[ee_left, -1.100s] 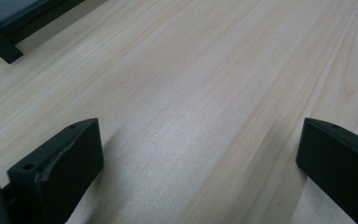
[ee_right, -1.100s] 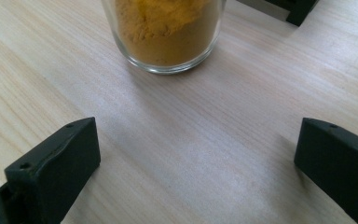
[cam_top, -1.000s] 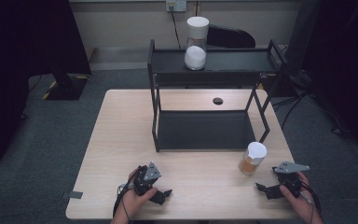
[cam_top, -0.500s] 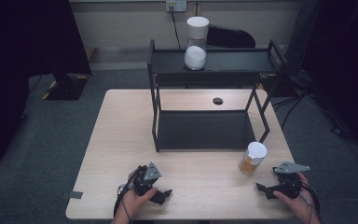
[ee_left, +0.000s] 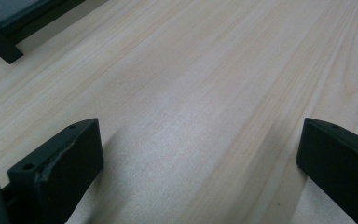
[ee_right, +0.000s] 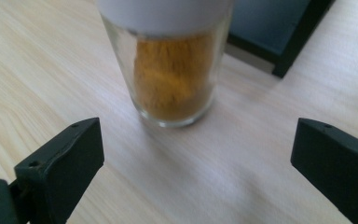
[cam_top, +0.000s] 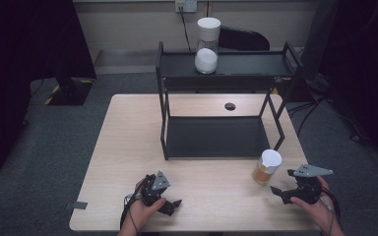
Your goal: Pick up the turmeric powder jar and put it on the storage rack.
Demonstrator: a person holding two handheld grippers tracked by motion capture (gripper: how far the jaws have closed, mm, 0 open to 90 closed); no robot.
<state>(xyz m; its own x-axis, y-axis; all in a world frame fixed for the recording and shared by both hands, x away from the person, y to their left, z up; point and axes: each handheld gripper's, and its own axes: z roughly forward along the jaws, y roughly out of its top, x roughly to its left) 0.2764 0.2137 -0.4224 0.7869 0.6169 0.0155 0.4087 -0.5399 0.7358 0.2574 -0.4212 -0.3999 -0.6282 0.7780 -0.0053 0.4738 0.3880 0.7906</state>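
Jar (cam_top: 267, 166): stood upright at the lower right of the high view, on the table (cam_top: 128, 147), just past the front right leg of the black rack (cam_top: 216, 137). Glass, white lid, orange-brown powder inside.
Right gripper (cam_top: 281, 193): sat low on the table near the jar, not touching it. Jaws wide open, jar in the middle of the gap ahead in the right gripper view (ee_right: 177, 70).
Left gripper (cam_top: 170, 204): rested at the bottom middle of the high view. Jaws wide open, nothing between them, bare wood ahead.
Second jar (cam_top: 206, 59): already up on the rack's top shelf.
How far along: looked like the very start. No grab yet; lifting and placing probably left.
Room: lots of bare wood on the left; rack leg and table's right edge close to the jar.
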